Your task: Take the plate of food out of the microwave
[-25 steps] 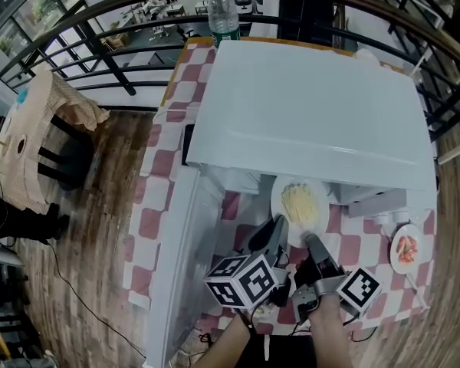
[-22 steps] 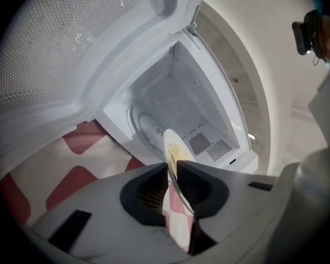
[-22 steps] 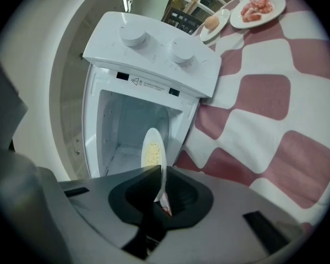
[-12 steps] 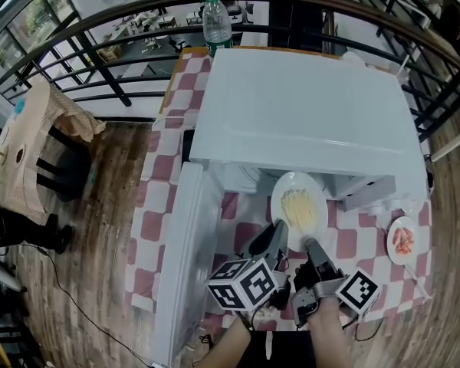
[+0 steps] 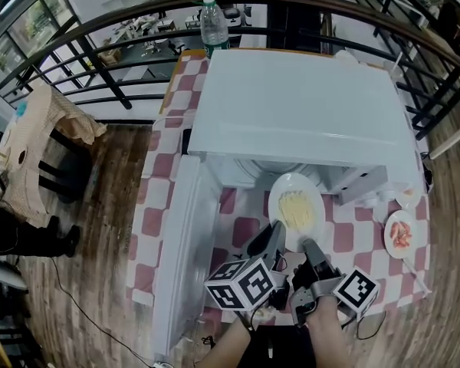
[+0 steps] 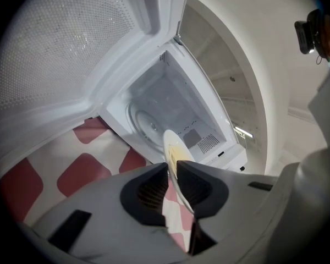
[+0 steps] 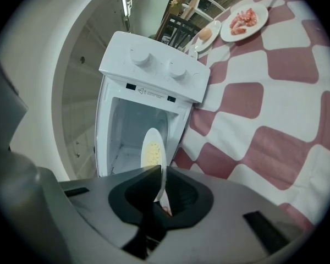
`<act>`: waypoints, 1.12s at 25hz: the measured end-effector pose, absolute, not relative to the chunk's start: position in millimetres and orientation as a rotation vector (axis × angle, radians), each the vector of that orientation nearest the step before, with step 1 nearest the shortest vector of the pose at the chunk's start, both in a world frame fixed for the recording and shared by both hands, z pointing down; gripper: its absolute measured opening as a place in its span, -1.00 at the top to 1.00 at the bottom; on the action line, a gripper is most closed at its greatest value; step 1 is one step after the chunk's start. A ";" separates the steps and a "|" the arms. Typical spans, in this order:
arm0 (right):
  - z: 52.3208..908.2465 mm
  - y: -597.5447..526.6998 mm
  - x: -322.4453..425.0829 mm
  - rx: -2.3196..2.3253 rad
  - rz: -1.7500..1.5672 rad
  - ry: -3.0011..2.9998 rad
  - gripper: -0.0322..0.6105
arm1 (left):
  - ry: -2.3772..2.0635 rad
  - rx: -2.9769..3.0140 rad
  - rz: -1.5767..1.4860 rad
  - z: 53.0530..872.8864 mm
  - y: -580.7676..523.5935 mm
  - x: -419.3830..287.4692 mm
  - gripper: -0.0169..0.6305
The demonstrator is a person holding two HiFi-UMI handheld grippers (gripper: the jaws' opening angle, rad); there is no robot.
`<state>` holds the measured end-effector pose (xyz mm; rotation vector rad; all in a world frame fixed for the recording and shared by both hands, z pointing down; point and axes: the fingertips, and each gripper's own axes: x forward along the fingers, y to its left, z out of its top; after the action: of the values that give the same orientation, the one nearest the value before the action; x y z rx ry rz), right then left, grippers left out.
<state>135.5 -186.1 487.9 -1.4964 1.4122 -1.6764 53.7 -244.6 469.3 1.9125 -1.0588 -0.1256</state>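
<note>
Left gripper [image 5: 270, 234] jaws clamped on the plate of food [image 5: 297, 208] rim, plate just in front of the open microwave [image 5: 299, 106]. Only the left gripper view shows the bare turntable [image 6: 147, 123] inside. Right gripper [image 5: 310, 246] jaws clamp the same rim. Only its view shows the microwave's knobs [image 7: 177, 69].

A water bottle [image 5: 214, 21] stands top centre on the red-and-white checked bench [image 5: 155, 176]. A small plate of red food [image 5: 400, 234] lies right. A cloth-draped chair [image 5: 31, 138] stands left.

microwave door [image 5: 182, 259] open leftward, side plate [image 5: 399, 234] right
</note>
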 end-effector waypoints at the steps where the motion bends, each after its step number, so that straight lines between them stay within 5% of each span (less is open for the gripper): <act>1: 487.9 -183.2 135.9 -1.496 -1.679 1.414 0.79 | -1.062 1.914 -0.125 469.0 -241.6 53.9 0.74; 28: 472.3 -104.1 140.7 -1.424 -1.727 1.452 0.79 | -1.155 1.892 -0.181 452.0 -154.8 55.4 0.73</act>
<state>140.7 -104.1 472.3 -1.4235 1.4522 -1.7267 55.4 -154.8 452.0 1.8923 -1.1551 -0.1807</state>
